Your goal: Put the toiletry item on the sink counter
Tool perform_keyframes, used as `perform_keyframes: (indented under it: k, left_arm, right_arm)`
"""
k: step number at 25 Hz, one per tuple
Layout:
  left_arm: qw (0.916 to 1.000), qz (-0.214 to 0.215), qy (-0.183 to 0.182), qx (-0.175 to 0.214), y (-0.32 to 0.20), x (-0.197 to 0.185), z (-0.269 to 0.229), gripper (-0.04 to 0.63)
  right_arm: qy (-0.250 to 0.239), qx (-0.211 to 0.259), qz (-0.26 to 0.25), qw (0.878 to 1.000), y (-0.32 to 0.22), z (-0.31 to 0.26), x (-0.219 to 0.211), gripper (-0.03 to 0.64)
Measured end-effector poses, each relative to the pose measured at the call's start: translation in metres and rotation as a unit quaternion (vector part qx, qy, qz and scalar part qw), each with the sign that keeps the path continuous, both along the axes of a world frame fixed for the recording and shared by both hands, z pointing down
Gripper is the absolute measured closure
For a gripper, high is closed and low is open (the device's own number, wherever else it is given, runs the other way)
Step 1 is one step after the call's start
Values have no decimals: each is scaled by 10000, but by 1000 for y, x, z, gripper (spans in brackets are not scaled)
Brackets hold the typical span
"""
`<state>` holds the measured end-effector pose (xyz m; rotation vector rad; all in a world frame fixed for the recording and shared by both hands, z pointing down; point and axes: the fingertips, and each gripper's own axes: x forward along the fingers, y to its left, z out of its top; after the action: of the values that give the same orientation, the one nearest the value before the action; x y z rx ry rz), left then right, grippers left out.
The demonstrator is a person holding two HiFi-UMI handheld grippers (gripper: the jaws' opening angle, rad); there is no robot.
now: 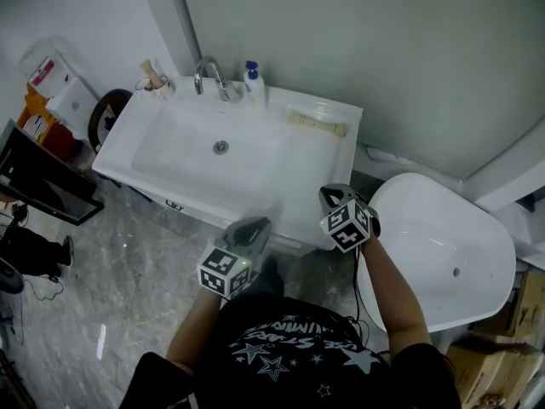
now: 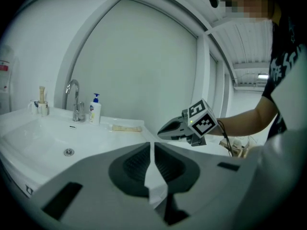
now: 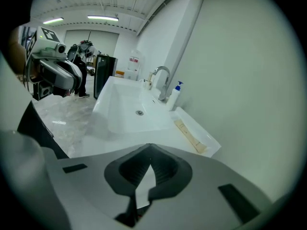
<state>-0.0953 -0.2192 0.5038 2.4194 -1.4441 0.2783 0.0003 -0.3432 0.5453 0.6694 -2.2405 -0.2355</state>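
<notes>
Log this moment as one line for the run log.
left gripper: jaws shut, empty | right gripper: jaws shut, empty | toiletry item: lying on sink counter, right end, untouched by either gripper

Left gripper: held low before the torso, pointing forward, jaws together, empty. Right gripper: just beside it, a little farther forward, jaws closed, empty. Right forearm bare and extended. Left forearm tucked in.

The left hand-held gripper holds its 2 jaws together, empty, above the white sink table. A flat beige toiletry tube lies there, right of a blue-capped white pump bottle and a chrome tap.
</notes>
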Motion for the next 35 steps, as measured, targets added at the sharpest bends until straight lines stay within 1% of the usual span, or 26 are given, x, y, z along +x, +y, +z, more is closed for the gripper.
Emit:
perform_keyframes:
  k: [4,8,13,16,20,22,25,30,35]
  left_arm:
    - [9999,-113,-44,-18,35,5,0,563]
    - [9998,-196,-55,-21,63,17,0,563]
    - [9992,-380,81,13,96,35,-2,563]
    - [9989,-458,94,3,115,46,-1,563]
    - [9966,-801,69,158,137,50,-6,563]
    - [9949,-977,48,246,146,51,-11,563]
    - [9932,-1127,36,296,159,51,-15,563]
    - [9917,-1280,24,154,173,54,-8,564]
    - [9909,-1340,116,112,170,53,-7,563]
  right_arm:
    - [-51,-27,-95,9999,37,1,5,603]
    - [-201,-149,-95,9996,65,0,20,603]
    - [-242,-227,-138,9994,94,1,40,603]
    - [-314,-260,-186,9990,111,0,48,603]
    - [-441,-370,-327,9978,135,2,57,603]
    - [-521,-444,-352,9970,145,3,62,603]
    - [-614,-525,-399,9959,158,3,66,603]
    - [-612,-501,-559,9953,169,6,69,603]
    - [-737,-685,-565,9933,172,10,63,603]
